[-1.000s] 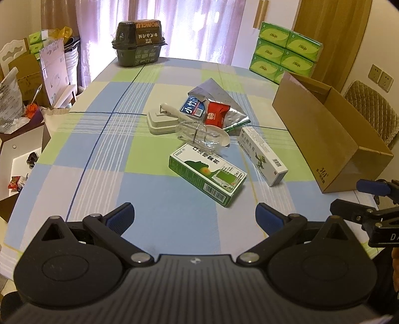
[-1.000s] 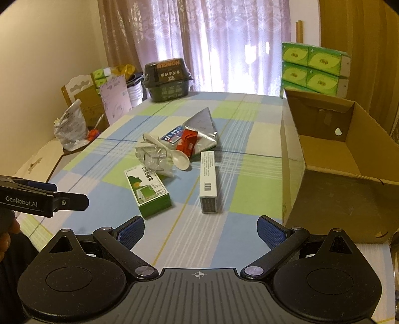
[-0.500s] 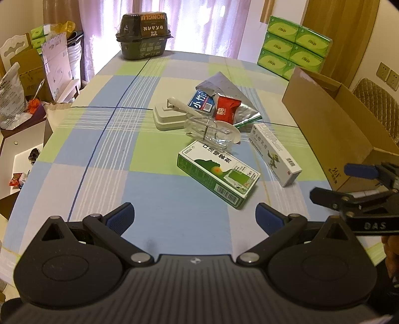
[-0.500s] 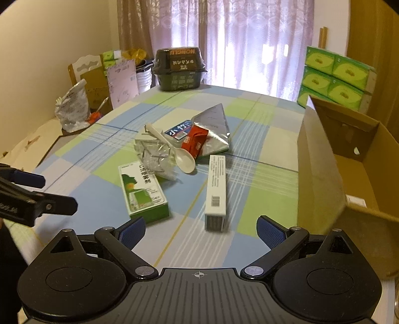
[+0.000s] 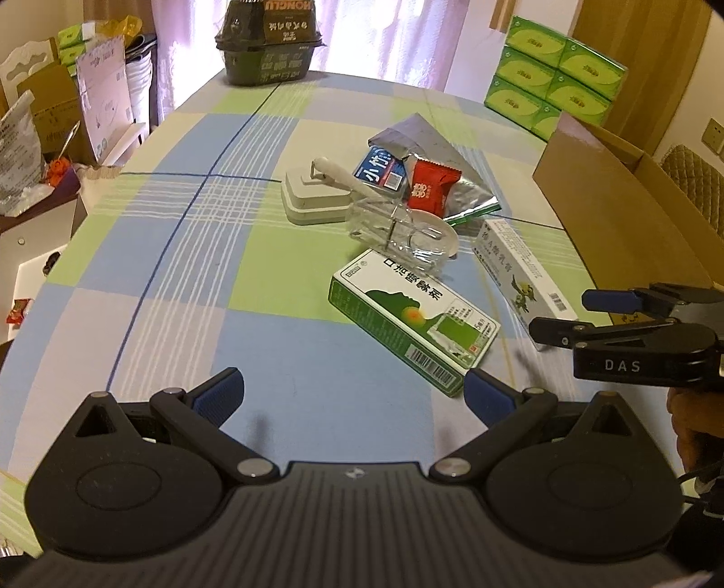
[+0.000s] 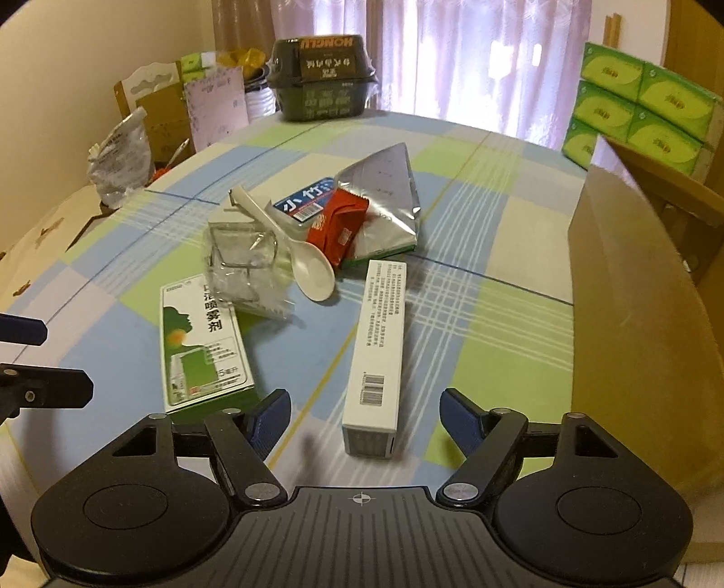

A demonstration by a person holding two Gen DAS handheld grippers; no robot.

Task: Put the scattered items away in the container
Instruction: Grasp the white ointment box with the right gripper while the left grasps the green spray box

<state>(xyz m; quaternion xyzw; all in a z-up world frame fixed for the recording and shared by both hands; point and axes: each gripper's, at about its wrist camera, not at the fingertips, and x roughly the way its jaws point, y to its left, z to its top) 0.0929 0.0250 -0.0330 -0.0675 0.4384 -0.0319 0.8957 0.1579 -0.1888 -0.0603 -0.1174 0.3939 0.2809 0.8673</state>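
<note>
Left gripper (image 5: 353, 391): fingers apart, nothing between them, held over the near edge of the checked table (image 5: 190, 253). The green box (image 5: 414, 323) lies flat just ahead of its right finger

Landmark for all positions: the green box. Behind it and touching its far end lies a clear plastic holder (image 5: 398, 233). Left of the holder, further back from the box, sits a white block (image 5: 312, 199) with a white spoon (image 5: 344, 178) laid across it; the spoon bowl rests by the holder. Behind the holder lie a blue packet (image 5: 378, 169), a red sachet (image 5: 430, 187) and a silver pouch (image 5: 434, 144), overlapping in 1 heap. Right of the green box, apart from it, lies a long white box (image 5: 520, 273)

Far beyond the green box, at the table's back edge, stands a dark tub (image 5: 269, 43)

Right gripper (image 6: 364, 416): fingers apart, empty, with the near end of the long white box directly between and ahead of the tips; whether they touch it cannot be told. In the left wrist view the right gripper shows side-on at the long box's near end, to the right of the green box

Carton (image 6: 633, 316): open brown cardboard, standing on the table well right of the green box, beyond the long white box. Its interior is mostly hidden; contents cannot be told. All 8 items listed lie outside it on the table

Stacked green tissue packs (image 6: 642, 108) stand behind the carton
</note>
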